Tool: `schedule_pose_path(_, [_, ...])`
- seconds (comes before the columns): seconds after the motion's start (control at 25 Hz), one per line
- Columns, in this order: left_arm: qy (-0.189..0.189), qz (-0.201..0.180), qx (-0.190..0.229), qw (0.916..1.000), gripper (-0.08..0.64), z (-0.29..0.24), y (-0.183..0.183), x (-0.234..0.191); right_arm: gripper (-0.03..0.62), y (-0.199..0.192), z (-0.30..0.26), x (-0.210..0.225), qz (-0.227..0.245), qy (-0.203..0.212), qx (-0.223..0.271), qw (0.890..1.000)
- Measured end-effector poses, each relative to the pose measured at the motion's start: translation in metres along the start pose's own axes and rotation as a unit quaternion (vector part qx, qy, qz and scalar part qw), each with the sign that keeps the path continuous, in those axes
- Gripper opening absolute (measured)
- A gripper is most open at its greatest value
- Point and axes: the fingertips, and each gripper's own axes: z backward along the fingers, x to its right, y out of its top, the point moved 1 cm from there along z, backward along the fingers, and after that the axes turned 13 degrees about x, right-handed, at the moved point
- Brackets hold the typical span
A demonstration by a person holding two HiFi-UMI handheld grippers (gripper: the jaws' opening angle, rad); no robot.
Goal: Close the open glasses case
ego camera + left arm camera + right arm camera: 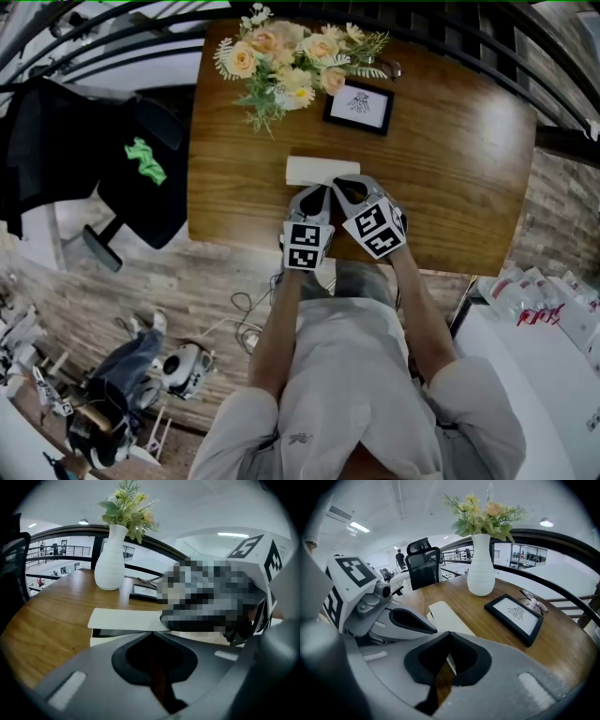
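The left tool (pixel 153 633) has its jaws pressed together with nothing between them; it stands over the near edge of the surface (pixel 469 169), and its tips are just before the glasses case (pixel 322 170). The case lies directly ahead of both tools; its cream lid (pixel 125 619) sits a little above the base with a dark gap under it, so it is not yet shut. The right tool (pixel 451 633), close beside the left one, is also closed on nothing.

I judge that the closing step is only about to begin; the next move would be to bring the shut tips over the lid and press it down flat, while the other tool perhaps keeps the base from sliding.

Further ahead of the tools stand a white vase (pixel 110 559) of flowers to the left and a black picture frame (pixel 515 616) to the right; a pair of spectacles (pixel 533 601) lies beyond the frame. All are well apart from the case, so nothing seems to block the way.
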Motion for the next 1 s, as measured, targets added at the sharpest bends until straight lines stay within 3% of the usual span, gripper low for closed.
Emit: schedule_pose_path(1.0, [-0.015, -0.001, -0.050, 0.9986, 0.020, 0.003, -0.018, 0.001, 0.003, -0.015, -0.006, -0.007, -0.019, -0.001, -0.010, 1.000])
